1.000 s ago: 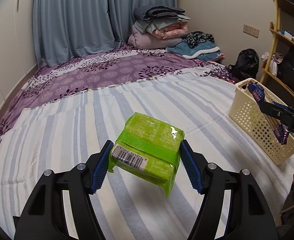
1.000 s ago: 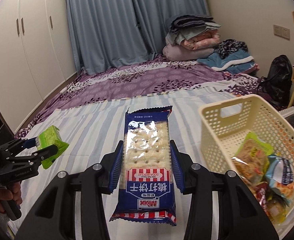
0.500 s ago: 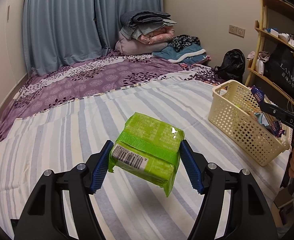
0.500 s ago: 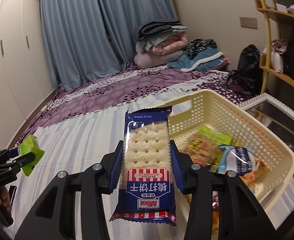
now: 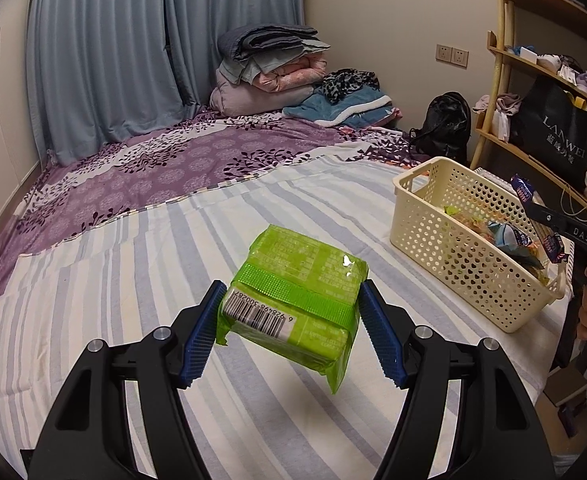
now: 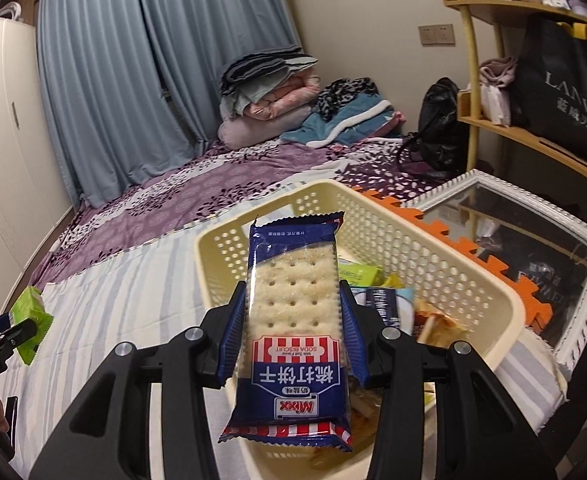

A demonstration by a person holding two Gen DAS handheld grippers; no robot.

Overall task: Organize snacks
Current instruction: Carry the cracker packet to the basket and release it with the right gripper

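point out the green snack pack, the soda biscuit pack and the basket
green snack pack (image 5: 293, 296), left wrist view, its top face
soda biscuit pack (image 6: 293, 292), right wrist view, its clear window
basket (image 5: 453, 256), left wrist view, its perforated side wall

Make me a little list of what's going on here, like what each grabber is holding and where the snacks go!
Left hand-held gripper: shut on the green snack pack, held above the striped bedsheet
Right hand-held gripper: shut on the blue soda biscuit pack, held over the basket
Basket: cream, perforated, on the bed, already holding several snack packets
Left to do: neither held pack is in the basket yet
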